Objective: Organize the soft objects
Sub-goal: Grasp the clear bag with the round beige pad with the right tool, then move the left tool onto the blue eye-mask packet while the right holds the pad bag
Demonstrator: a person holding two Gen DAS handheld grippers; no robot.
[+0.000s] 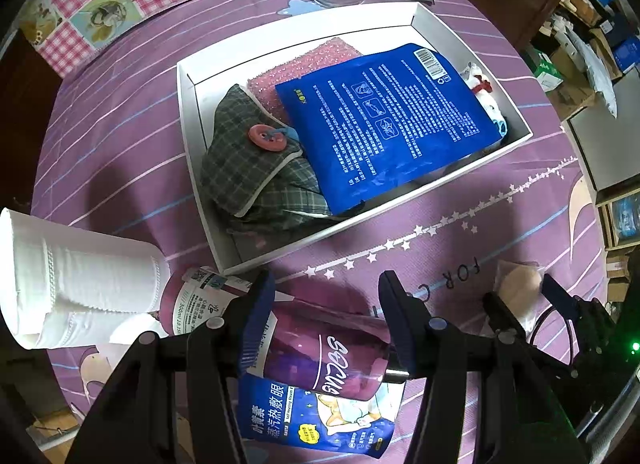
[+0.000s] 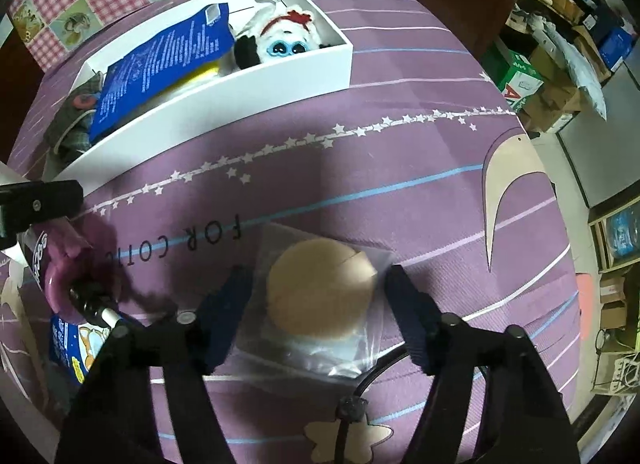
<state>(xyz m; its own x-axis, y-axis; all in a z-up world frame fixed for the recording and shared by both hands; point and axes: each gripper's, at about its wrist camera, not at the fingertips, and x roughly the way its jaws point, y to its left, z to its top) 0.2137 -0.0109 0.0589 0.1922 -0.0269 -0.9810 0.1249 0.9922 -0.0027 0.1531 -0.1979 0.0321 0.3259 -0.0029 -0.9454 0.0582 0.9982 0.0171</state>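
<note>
Left wrist view: purple bottle (image 1: 320, 348) reads "300ml"; tablecloth (image 1: 120, 152) reads "FOR".

My right gripper (image 2: 320, 296): fingers spread either side of a beige round sponge (image 2: 320, 296) in a clear bag (image 2: 360, 352), contact not clear. White box (image 2: 224, 104) beyond holds a blue packet (image 2: 160, 64), white plush toy (image 2: 288, 36), plaid pouch (image 2: 76, 124). Purple tablecloth (image 2: 400, 152) beneath. Left gripper's finger (image 2: 40, 200) at left edge.

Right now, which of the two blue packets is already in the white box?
The big plain blue packet with white print, lying inside the white box. The small cartoon one sits on the table by the left gripper.
</note>
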